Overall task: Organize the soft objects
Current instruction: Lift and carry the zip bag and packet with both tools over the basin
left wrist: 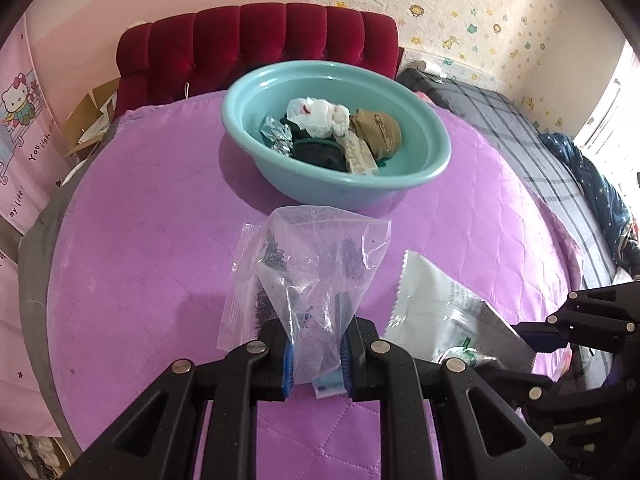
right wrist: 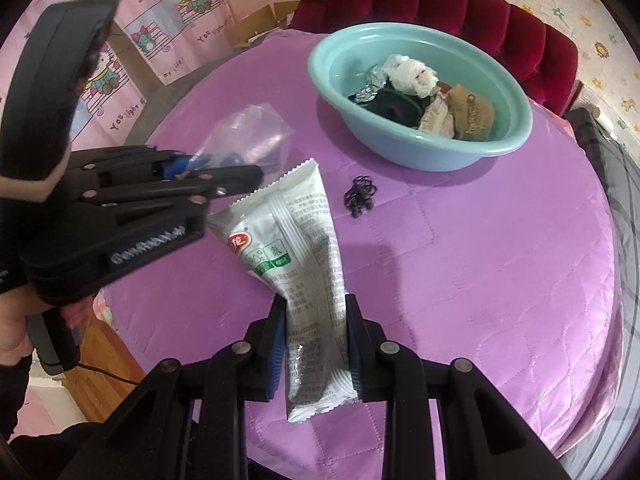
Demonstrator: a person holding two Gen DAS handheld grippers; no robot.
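My left gripper (left wrist: 316, 356) is shut on a clear plastic bag (left wrist: 320, 264) and holds it above the purple round table (left wrist: 140, 240); it also shows in the right wrist view (right wrist: 248, 132). A second clear zip bag with dark specks (left wrist: 248, 280) sits behind it. My right gripper (right wrist: 316, 344) is shut on a white and silver snack packet (right wrist: 304, 248), also seen in the left wrist view (left wrist: 432, 304). A teal basin (left wrist: 400, 184) at the table's far side holds white plastic, foil, dark cloth and a tan sock; it also shows in the right wrist view (right wrist: 440, 152).
A small bunch of black hair ties (right wrist: 360, 196) lies on the table between the packet and the basin. A red tufted chair (left wrist: 256, 44) stands behind the table. A bed with plaid cover (left wrist: 540, 140) is on the right. A cardboard box (left wrist: 92, 116) sits far left.
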